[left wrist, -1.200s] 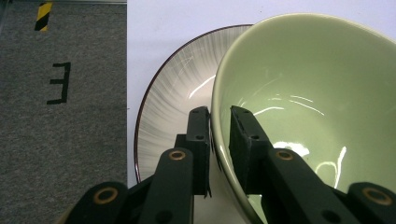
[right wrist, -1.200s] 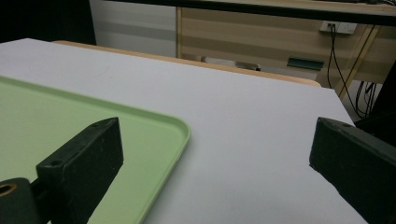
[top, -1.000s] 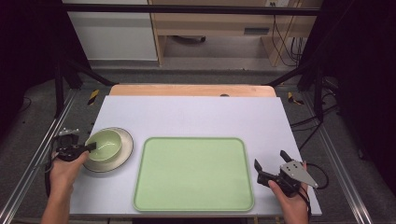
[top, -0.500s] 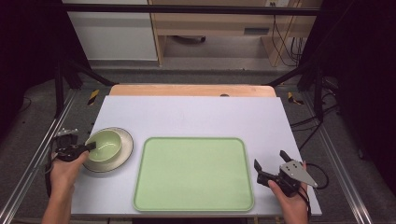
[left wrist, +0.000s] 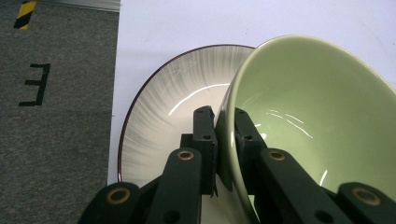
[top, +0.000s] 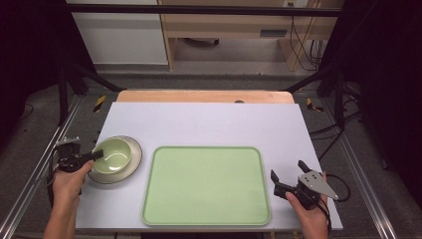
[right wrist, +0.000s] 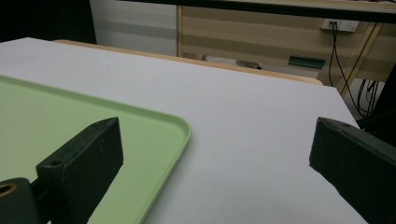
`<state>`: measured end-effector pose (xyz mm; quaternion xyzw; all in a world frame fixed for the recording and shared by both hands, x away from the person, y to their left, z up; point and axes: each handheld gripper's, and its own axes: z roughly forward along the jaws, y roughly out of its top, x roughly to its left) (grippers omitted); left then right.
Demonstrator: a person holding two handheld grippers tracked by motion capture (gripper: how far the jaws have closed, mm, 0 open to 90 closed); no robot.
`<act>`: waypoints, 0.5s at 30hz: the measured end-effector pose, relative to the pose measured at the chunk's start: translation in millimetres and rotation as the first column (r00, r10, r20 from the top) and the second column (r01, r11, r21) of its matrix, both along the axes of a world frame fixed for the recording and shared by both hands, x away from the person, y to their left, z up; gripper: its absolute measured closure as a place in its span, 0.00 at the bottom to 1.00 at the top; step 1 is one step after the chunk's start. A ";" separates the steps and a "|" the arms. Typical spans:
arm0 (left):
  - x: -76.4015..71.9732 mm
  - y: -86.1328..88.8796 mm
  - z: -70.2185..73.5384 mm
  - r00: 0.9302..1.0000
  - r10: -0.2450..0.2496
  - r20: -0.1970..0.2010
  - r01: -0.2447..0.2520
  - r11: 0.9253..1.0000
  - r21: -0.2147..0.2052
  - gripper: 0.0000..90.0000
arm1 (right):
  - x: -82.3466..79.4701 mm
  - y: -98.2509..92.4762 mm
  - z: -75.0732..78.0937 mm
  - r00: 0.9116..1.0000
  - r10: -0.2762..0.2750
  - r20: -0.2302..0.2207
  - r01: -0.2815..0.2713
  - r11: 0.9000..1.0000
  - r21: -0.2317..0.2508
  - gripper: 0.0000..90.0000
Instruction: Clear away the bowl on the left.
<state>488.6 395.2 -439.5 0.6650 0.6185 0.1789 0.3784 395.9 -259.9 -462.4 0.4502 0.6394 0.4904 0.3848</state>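
Note:
A pale green bowl [top: 112, 155] sits on a cream plate with a dark rim [top: 133, 160] at the table's left front. My left gripper [top: 97, 155] is shut on the bowl's near-left rim. In the left gripper view one jaw is outside the bowl [left wrist: 322, 116] and one inside, over the plate [left wrist: 159, 116], and the bowl looks tilted. A large light green tray [top: 206, 185] lies at the front centre. My right gripper [top: 287, 170] stands open just right of the tray's right edge, with nothing between its fingers; the tray corner [right wrist: 154, 126] shows beside its left jaw.
The white tabletop [top: 214, 122] stretches bare behind the tray, with a wooden strip [top: 199, 95] along its far edge. Grey carpet [left wrist: 51, 116] with tape marks lies left of the table. Black frame poles flank both sides.

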 end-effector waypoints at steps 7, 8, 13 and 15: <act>-2.1 0.2 6.5 1.000 0.002 0.031 -0.001 0.998 -0.056 0.92 | 0.1 -0.5 0.0 1.000 0.000 0.002 0.000 1.000 0.001 0.03; -2.4 -0.7 8.0 0.999 0.002 0.035 0.000 0.998 -0.064 0.92 | 0.1 -0.5 0.0 1.000 0.001 0.003 -0.001 1.000 0.000 0.03; -3.3 -6.7 16.4 0.998 -0.017 0.057 0.021 0.997 -0.068 0.92 | 0.0 -0.1 0.2 1.000 0.001 0.002 -0.001 1.000 0.001 0.03; -3.6 -9.7 19.4 0.998 -0.022 0.067 0.027 0.997 -0.076 0.92 | -0.1 -0.1 0.3 1.000 0.001 0.002 -0.001 1.000 0.002 0.03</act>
